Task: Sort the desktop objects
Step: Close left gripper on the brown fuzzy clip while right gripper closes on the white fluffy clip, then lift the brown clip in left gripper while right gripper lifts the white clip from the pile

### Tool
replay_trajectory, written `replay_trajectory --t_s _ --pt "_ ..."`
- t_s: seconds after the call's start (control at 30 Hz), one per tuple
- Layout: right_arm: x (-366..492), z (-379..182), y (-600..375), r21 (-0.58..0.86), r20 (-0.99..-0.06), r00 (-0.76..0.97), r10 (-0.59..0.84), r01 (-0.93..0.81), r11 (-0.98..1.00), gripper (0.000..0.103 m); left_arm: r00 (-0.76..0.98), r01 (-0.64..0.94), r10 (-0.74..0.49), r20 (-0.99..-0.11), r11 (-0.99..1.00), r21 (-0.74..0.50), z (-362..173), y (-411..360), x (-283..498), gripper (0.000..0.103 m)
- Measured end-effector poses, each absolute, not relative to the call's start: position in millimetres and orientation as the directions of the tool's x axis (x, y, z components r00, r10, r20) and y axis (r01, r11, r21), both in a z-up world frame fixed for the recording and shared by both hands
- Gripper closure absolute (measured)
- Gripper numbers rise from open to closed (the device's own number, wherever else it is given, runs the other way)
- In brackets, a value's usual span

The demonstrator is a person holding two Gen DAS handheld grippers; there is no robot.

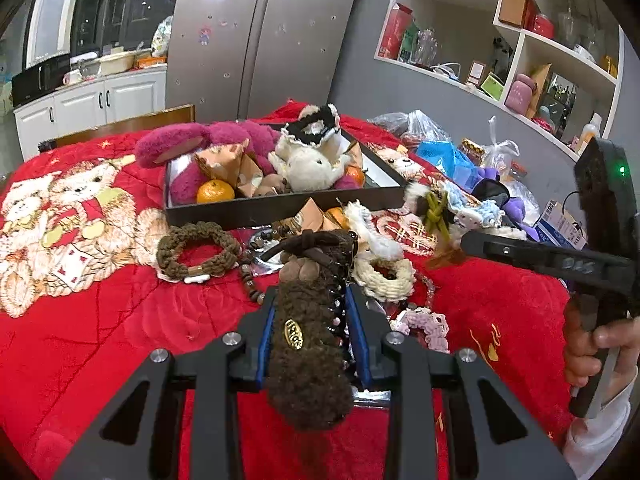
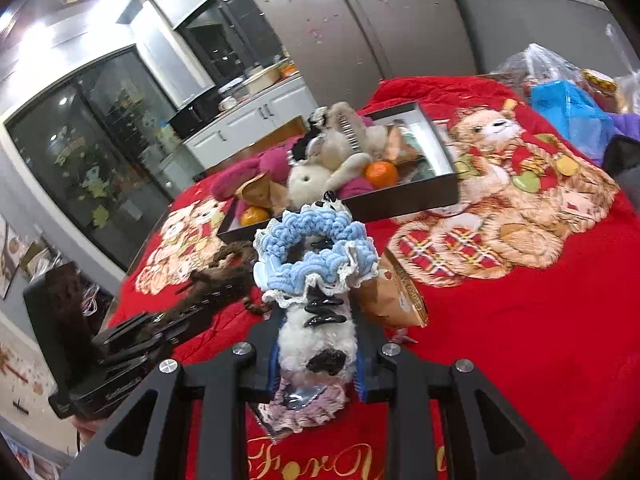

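Desktop objects lie scattered over a red blanket [image 1: 100,320] printed with teddy bears. In the left wrist view, the left gripper [image 1: 316,320] sits at lower centre, its blue-padded jaws pinching a fuzzy brown hair clip [image 1: 308,344] that carries a small gold tag. Above it, at the frame's centre, a black tray [image 1: 280,206] holds a magenta plush [image 1: 224,140], a cream plush bunny [image 1: 308,160] and a tangerine [image 1: 215,192]. A brown braided scrunchie [image 1: 196,250] lies left of centre, below the tray. A hand [image 1: 592,344] at the right edge holds the other tool.

In the right wrist view, the right gripper [image 2: 316,344] at lower centre is clamped on a fluffy white clip [image 2: 316,340] with black teeth; a blue crocheted scrunchie [image 2: 316,252] rises just above it. The tray [image 2: 400,204] stands beyond, upper centre.
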State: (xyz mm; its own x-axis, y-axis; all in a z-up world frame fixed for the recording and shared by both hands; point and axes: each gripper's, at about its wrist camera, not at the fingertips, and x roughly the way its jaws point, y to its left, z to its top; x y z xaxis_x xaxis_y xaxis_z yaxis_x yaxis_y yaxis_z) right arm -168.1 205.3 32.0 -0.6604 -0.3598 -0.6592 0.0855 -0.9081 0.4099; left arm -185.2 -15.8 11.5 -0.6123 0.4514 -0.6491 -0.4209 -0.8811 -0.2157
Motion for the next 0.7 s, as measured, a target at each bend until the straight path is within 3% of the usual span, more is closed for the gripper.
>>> replay_trajectory --t_s 0.13,0.23,0.33,0.4,0.5,0.57,0.63,0.7 --pt "-159 40 193 0.149 -0.694 -0.716 -0.080 -0.034 -0.988 0.076 -0.618 -0.425 0.450 -0.644 -0.881 -0.208 16 -16 -181 0.070" --pt "-155 47 197 0.315 -0.640 -0.717 -0.277 0.085 -0.945 0.076 -0.618 -0.434 0.458 -0.639 -0.876 -0.209 19 -14 -178 0.070" --pt "-156 50 186 0.157 -0.674 -0.728 -0.126 0.025 -0.987 0.076 -0.619 -0.441 0.459 -0.637 -0.874 -0.202 21 -10 -175 0.070" --pt "-157 48 196 0.313 -0.645 -0.710 -0.281 0.089 -0.945 0.076 -0.618 -0.448 0.460 -0.637 -0.872 -0.196 22 -7 -173 0.070" --pt "-156 50 191 0.209 -0.662 -0.731 -0.167 0.034 -0.977 0.076 -0.626 -0.447 0.453 -0.634 -0.875 -0.184 24 -6 -170 0.070" --pt "-155 51 196 0.268 -0.644 -0.732 -0.222 0.056 -0.962 0.076 -0.624 -0.451 0.462 -0.630 -0.871 -0.193 27 -6 -169 0.070" --pt "-152 57 190 0.192 -0.645 -0.747 -0.160 0.045 -0.980 0.076 -0.628 -0.448 0.465 -0.624 -0.872 -0.199 29 -7 -170 0.070" --pt "-150 61 191 0.226 -0.629 -0.751 -0.202 0.072 -0.972 0.076 -0.631 -0.444 0.468 -0.619 -0.872 -0.206 32 -7 -169 0.070"
